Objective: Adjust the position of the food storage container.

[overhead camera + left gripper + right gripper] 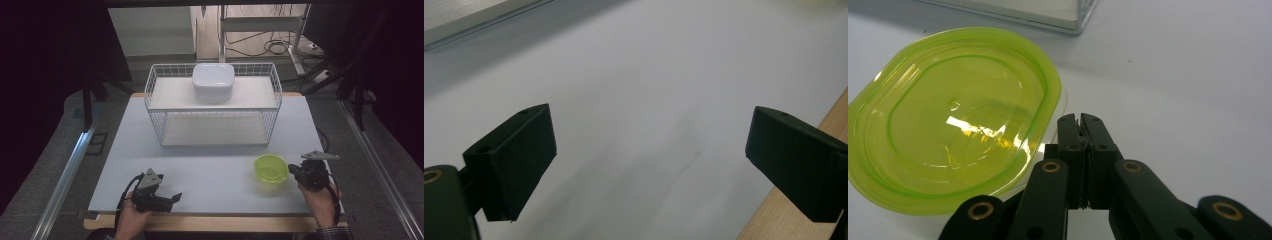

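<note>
A translucent yellow-green container [270, 168] lies on the white table at the front right; in the right gripper view the yellow-green container [953, 120] is at the left. My right gripper [291, 171] sits just right of the container's rim, and its jaws are pressed together with nothing between them [1080, 120]. My left gripper [176, 198] rests low at the front left of the table, pointing right, its two black jaws wide apart over bare table [649, 145]. A white lidded box [214, 80] stands on top of the wire rack [270, 107].
The wire rack [1068, 20] with two white shelves takes up the back middle of the table. A wooden edge [804, 220] runs along the table's front. Metal rails [65, 175] flank the table on both sides.
</note>
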A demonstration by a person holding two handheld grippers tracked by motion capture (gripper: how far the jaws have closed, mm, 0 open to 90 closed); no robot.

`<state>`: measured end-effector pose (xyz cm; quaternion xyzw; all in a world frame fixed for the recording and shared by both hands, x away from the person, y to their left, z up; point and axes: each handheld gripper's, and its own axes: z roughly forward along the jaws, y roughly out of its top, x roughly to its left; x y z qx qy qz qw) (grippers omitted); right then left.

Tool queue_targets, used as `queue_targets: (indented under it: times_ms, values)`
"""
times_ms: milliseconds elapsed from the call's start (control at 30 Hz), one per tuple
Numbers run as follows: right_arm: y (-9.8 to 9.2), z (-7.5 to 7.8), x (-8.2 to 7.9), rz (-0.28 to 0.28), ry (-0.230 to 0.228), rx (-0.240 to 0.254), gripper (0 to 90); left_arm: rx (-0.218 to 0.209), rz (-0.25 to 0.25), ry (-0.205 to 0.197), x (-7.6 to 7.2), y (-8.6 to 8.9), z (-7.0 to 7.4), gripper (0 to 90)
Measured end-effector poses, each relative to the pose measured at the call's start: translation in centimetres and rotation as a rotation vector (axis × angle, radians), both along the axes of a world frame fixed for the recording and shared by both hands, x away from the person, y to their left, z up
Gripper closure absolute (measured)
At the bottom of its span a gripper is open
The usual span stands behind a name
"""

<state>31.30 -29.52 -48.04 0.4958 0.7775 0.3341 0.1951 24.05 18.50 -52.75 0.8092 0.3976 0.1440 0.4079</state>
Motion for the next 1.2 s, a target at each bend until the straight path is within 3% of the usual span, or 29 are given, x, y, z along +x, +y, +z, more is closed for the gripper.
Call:
queue_targets:
  times_ms: [600,1200]
  values:
    - [2.0,-1.4,0.5,0.069,0.058,0.013,87.0,0.001,-0.004,0.011,0.1,-0.1,-0.2,5.7]
    - [4.2,-2.5,1.6,0.136,0.114,0.097,87.0,-0.001,-0.01,0.023,0.2,-0.3,-0.3,5.7]
